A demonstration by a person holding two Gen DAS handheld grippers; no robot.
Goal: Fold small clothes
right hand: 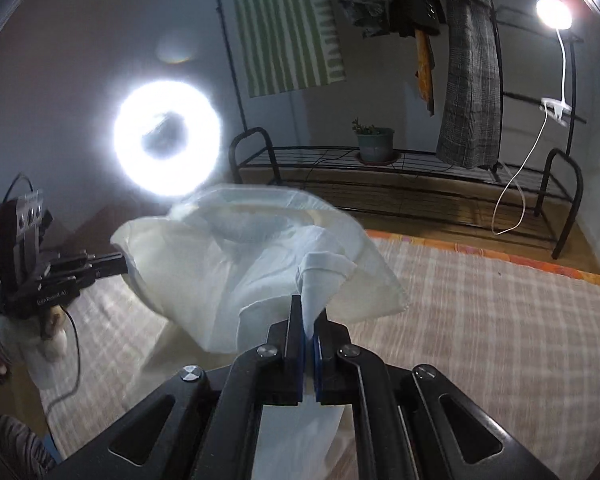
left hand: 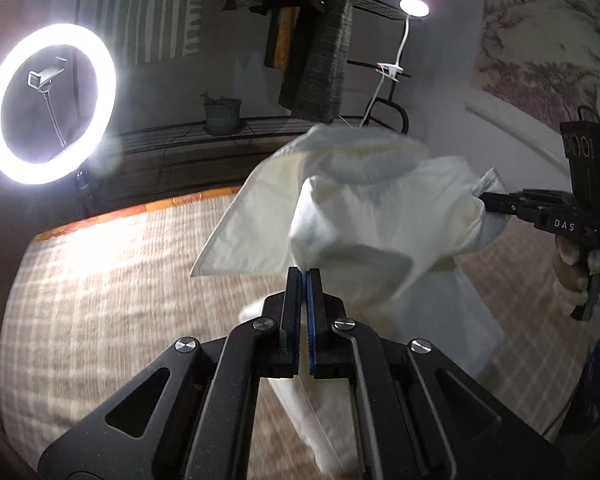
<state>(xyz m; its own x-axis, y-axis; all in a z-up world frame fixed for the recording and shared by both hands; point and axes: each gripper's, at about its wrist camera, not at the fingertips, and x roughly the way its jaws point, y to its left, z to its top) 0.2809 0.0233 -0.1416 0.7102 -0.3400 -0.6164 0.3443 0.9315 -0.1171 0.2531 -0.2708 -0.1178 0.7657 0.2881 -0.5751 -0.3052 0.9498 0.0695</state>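
Note:
A small white garment (left hand: 360, 208) hangs bunched in the air above a beige checked mat (left hand: 100, 280). My left gripper (left hand: 304, 273) is shut, with a fold of the white cloth pinched at its tips. In the left wrist view my right gripper (left hand: 485, 202) comes in from the right, shut on another edge of the garment, held by a gloved hand (left hand: 572, 276). In the right wrist view the right gripper (right hand: 309, 314) pinches a corner of the garment (right hand: 240, 260). The left gripper (right hand: 118, 263) grips its far left side. The garment's lower part trails down toward the mat (right hand: 480, 320).
A bright ring light (left hand: 50, 104) (right hand: 168, 138) stands beyond the mat. A black metal rack (right hand: 380, 164) with a potted plant (right hand: 374, 142) runs along the wall. Clothes (left hand: 324, 40) hang above it. A clip lamp (right hand: 554, 12) and its white cable are on the right.

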